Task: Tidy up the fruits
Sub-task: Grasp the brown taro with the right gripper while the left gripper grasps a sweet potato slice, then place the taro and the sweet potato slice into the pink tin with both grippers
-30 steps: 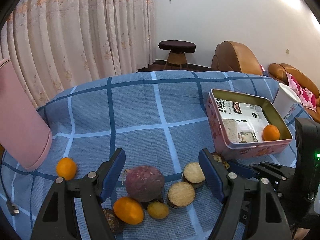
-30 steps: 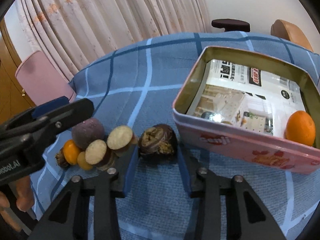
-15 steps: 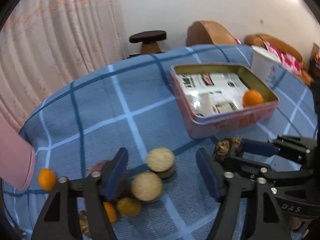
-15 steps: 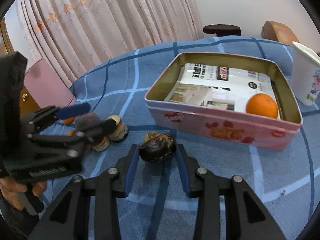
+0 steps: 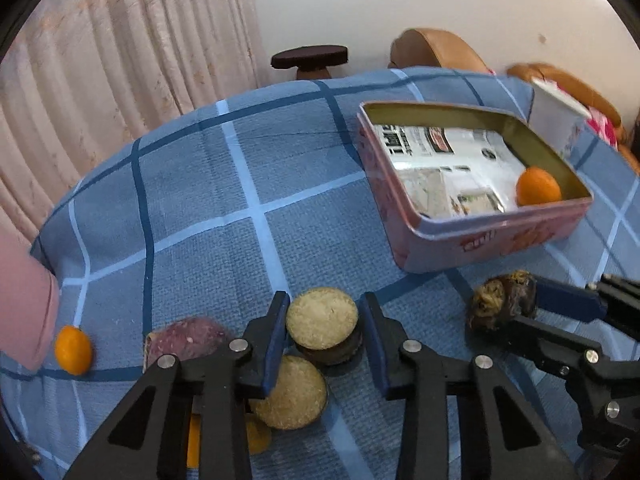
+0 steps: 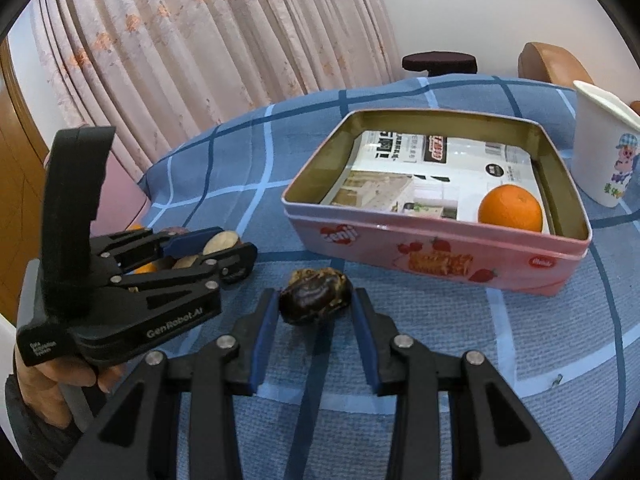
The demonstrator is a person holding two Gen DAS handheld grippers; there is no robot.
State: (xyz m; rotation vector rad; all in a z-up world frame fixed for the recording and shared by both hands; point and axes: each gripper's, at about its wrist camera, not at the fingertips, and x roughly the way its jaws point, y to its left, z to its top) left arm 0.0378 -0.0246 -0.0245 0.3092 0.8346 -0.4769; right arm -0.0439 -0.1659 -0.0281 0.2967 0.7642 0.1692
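We see one orange (image 6: 511, 208) in the pink tin (image 6: 436, 258), at its right near corner. On the checked worktop (image 5: 208, 216): a dark wrinkled fruit (image 6: 316, 295) before the tin's front wall; two cut halves (image 5: 322, 317), pale faces up, stacked askew; a purple fruit (image 5: 188, 338); a small orange (image 5: 73, 350) near the left edge.

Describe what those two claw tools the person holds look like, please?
Both are matte black plastic. The right gripper and left gripper have blue-lined fingers, silver screws and triangular cut-outs. The left one carries white "GenRobot.AI" lettering and a tall black block; a bare hand holds it.
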